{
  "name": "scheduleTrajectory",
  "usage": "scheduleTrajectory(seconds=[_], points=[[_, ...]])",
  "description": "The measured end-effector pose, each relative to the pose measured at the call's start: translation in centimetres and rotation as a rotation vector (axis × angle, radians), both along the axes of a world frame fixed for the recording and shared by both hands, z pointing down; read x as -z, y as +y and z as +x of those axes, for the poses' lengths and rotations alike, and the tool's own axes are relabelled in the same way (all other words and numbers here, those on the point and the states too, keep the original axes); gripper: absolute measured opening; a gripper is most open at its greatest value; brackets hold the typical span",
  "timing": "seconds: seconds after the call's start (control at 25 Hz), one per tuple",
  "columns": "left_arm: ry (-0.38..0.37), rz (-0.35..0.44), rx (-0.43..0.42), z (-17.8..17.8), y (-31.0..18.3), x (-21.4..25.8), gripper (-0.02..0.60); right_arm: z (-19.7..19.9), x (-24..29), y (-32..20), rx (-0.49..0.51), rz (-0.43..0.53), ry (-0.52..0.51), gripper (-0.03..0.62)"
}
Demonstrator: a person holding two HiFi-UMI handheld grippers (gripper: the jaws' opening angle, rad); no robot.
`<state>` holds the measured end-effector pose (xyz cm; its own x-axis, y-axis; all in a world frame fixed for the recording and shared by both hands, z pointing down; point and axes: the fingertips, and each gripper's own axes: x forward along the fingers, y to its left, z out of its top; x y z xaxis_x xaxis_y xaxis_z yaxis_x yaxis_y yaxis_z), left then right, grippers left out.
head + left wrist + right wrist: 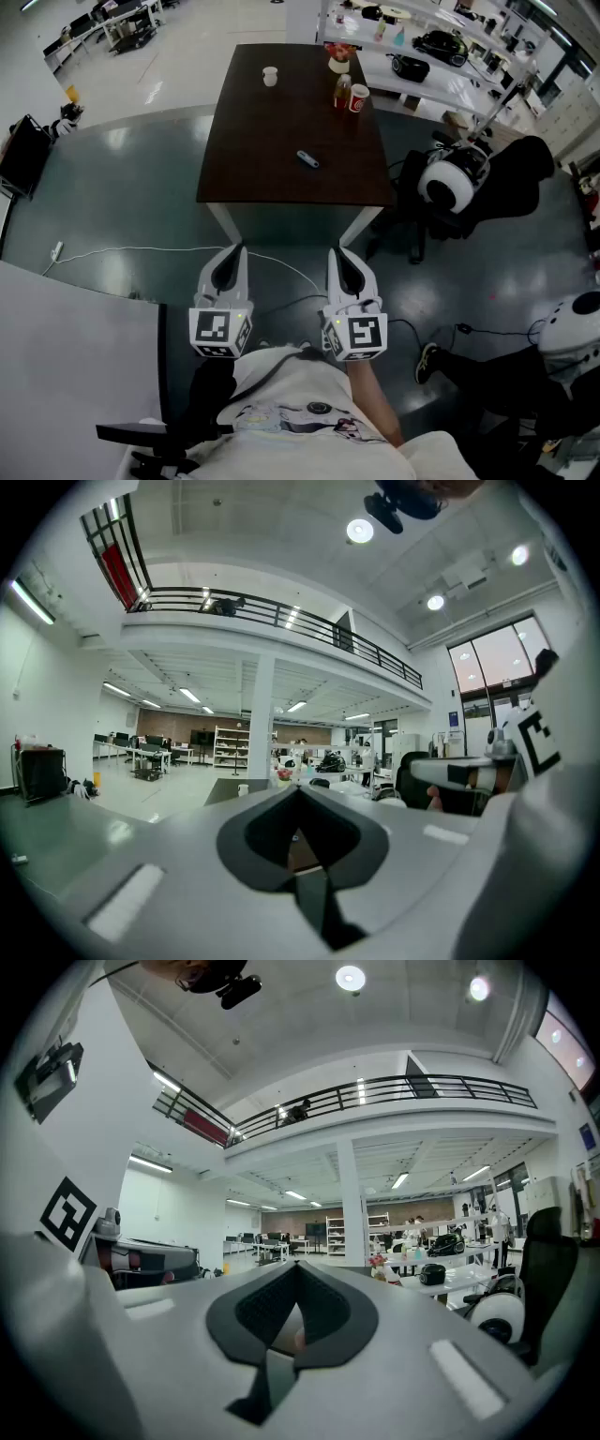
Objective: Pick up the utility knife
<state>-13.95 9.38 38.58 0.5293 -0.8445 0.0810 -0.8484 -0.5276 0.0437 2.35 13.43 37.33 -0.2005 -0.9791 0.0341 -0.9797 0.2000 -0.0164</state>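
Head view first: looking down on a dark counter (281,178) a little way ahead, with the utility knife (307,159) lying flat near the middle of it, a bit toward the near edge, nothing touching it. Further back on the same counter: white cup (270,76), red cup (359,97) and a bottle (342,90) just beside that. Low in frame, side by side, left gripper (234,249) and right gripper (338,251), both short of the counter and well apart from the knife, jaws pressed together on each, nothing in them. White cable (141,249) trailing over the floor on the left, black chair (506,178) off to the right of the counter.

Left gripper view: jaws together at the tips, empty, pointing level across the room. Counter (223,789) peeking just over them with the white cup (243,788) on it; can't make out the knife here. Alongside at the right, right gripper (469,772).

Right gripper view: same deal, jaws shut tight with nothing between. Off at the left, left gripper (141,1258); black chair (548,1269) at the right, knife not made out from here
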Motion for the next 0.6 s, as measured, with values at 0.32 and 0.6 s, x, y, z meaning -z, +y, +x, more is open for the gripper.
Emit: scheduleTrajectory(seconds=[0.32,0.6], points=[[0.003,-0.005,-0.004,0.4,0.2,0.3,-0.002,0.2,0.3,0.4,0.002,-0.003,-0.007,-0.002],[0.001,-0.009,-0.009,1.1,0.5,0.0,-0.002,0.9,-0.1,0.7,0.002,0.001,-0.011,-0.002]])
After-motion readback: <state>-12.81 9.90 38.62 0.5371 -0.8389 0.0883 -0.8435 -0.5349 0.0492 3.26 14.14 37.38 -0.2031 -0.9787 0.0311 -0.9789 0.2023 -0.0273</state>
